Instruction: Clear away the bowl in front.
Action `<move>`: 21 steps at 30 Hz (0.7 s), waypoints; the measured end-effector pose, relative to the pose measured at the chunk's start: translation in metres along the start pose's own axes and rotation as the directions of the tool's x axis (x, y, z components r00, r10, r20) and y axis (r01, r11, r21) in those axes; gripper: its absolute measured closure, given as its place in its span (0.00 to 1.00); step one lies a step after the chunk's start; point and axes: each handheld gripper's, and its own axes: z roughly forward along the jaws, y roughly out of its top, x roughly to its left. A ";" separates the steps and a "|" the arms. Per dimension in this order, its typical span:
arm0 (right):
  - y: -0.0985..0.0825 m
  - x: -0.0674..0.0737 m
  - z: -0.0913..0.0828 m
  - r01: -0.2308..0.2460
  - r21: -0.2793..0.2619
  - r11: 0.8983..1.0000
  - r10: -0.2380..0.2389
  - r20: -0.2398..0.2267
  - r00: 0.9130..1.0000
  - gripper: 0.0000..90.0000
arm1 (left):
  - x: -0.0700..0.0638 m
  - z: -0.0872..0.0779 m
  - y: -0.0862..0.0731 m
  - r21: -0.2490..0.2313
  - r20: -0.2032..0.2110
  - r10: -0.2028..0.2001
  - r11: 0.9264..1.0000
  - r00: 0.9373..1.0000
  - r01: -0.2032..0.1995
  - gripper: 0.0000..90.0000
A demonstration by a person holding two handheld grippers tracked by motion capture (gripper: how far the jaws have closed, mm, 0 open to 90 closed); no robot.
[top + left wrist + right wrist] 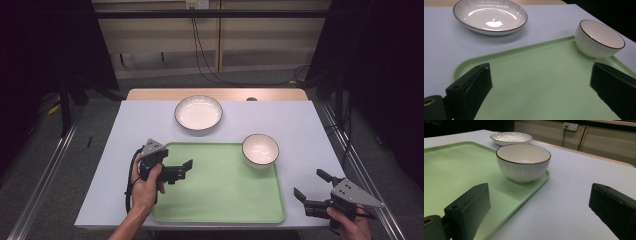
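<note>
- Two grippers are over the near part of the counter (pixel 125 125), both with jaws spread wide and nothing between them.
- The left gripper (pixel 182 170) hangs over the green tray's (pixel 225 200) left edge, most of the tray floor bare.
- The right gripper (pixel 310 187) sits off the tray's right edge, near the counter's corner.
- The bowl (pixel 260 149) stands on the tray's far right corner.
- The plate (pixel 198 112) lies beyond the tray, apart from it.

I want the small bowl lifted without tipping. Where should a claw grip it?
Pinch the rim of the bowl on its near-right side, from above: it sits upright and empty at the tray's far right corner, nearest the open right claw.
</note>
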 end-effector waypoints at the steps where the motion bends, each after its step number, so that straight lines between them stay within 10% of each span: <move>1: 0.000 0.000 0.000 -0.001 0.000 1.000 0.001 0.001 1.000 0.03 | 0.000 -0.003 -0.002 -0.002 -0.026 0.015 1.000 1.000 -0.015 0.03; 21: 0.000 0.000 0.000 -0.004 0.004 1.000 0.004 0.001 1.000 0.03 | 0.004 -0.060 -0.047 -0.034 -0.093 0.041 0.998 0.995 -0.044 0.02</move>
